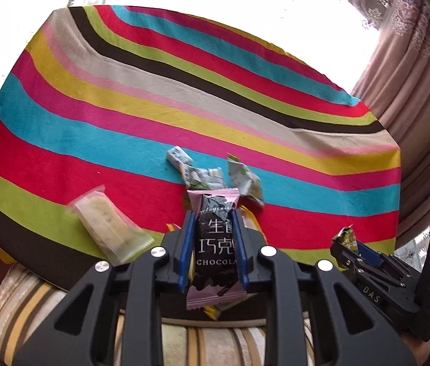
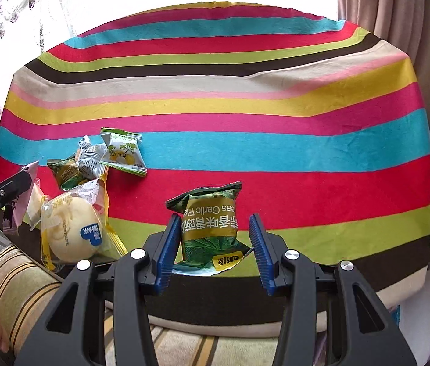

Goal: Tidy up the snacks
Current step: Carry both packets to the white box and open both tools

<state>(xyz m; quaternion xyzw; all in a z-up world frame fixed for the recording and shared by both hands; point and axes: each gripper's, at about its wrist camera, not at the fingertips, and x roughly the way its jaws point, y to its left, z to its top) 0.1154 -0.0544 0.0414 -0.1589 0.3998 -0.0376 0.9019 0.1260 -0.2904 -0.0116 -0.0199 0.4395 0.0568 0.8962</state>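
My left gripper (image 1: 213, 216) is shut on a black and pink chocolate packet (image 1: 215, 244), held upright between its blue pads above the near edge of the striped tablecloth (image 1: 184, 97). My right gripper (image 2: 213, 218) holds a green garlic pea packet (image 2: 209, 216) between its pads; the left pad presses its side and the packet's lower corner meets the right pad. In the left wrist view the right gripper (image 1: 347, 244) sits at the lower right with the green packet (image 1: 344, 236) at its tips. The left gripper's fingers (image 2: 10, 187) and the pink packet edge (image 2: 30, 180) show at the right wrist view's left edge.
Several small snack packets (image 2: 108, 158) lie in a pile on the cloth, with a wrapped pale bun (image 2: 68, 228) beside them. A clear packet of pale cake (image 1: 108, 228) lies at the near left. Curtains (image 1: 422, 76) hang at the right. A striped cushion (image 2: 23, 283) sits below the table edge.
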